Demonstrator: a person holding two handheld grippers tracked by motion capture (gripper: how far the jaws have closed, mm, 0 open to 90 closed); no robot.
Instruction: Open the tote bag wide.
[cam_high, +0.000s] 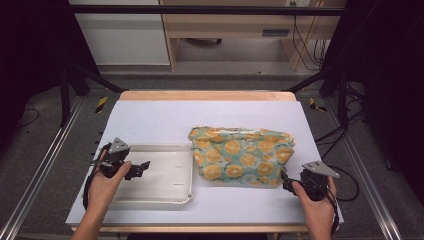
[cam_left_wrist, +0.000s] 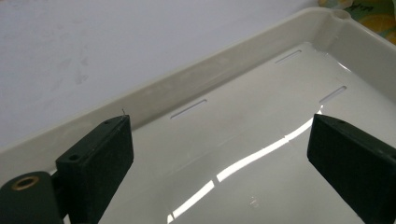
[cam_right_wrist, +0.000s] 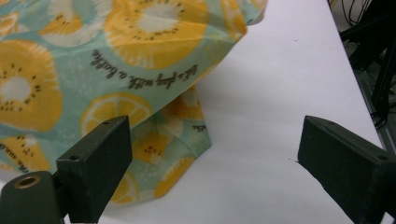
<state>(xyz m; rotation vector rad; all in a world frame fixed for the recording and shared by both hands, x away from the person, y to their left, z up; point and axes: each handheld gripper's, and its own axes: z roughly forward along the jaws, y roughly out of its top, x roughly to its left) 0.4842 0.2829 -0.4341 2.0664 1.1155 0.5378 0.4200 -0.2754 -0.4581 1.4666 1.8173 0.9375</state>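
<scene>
The fruit-print fabric pouch (cam_high: 241, 155) lies long-side across the tabletop (cam_high: 150, 120), its corner just ahead-left of the right gripper (cam_high: 286, 184) fingers, spread and empty. Left gripper (cam_high: 144, 166), also released, hovers over the tray (cam_high: 165, 192), farther off.

From my high view, the white table top (cam_high: 150, 120) is evenly and brightly lit from above, while the surroundings at both sides fall into near black. The picture is soft and slightly grainy, and shadows under objects are faint. In my left gripper view, bright streaks of glare run across the glossy tray (cam_left_wrist: 243, 121), and the near jaws look slightly soft. In my right gripper view, the fruit-print cloth (cam_right_wrist: 93, 60) is sharp enough that its printed script shows, and it casts a soft shadow on the table.
</scene>
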